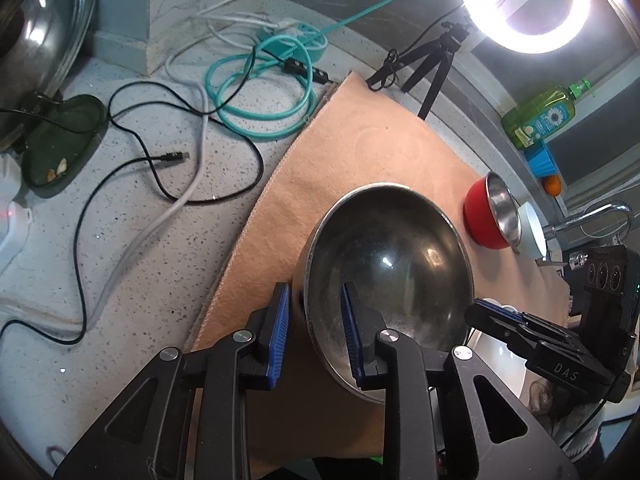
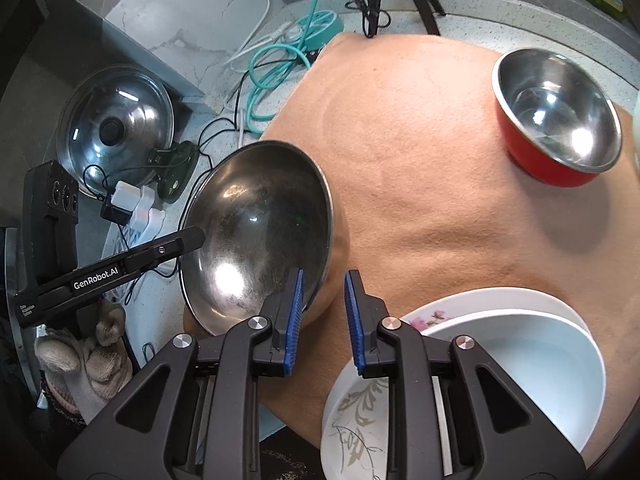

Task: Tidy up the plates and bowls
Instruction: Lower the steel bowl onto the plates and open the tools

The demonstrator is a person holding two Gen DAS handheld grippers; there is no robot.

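Observation:
A large steel bowl [image 1: 392, 264] is tilted above the orange mat [image 1: 360, 148]. My left gripper [image 1: 316, 328] has its jaws astride the bowl's near rim, one finger inside and one outside; a gap shows. In the right wrist view the same steel bowl [image 2: 256, 232] sits left of centre, and my right gripper [image 2: 322, 316] also straddles its rim with a gap. A red bowl with a steel inside [image 2: 556, 120] stands on the mat [image 2: 420, 140] at the far right. A white bowl [image 2: 540, 364] rests on a flowered plate [image 2: 360, 412] at the near right.
Teal, white and black cables [image 1: 256, 80] lie on the speckled counter [image 1: 132, 220] to the left. A glass pot lid [image 2: 116, 120] leans at the far left. A ring light on a tripod [image 1: 520, 4], a green soap bottle [image 1: 540, 116] and a tap [image 1: 596, 216] stand behind.

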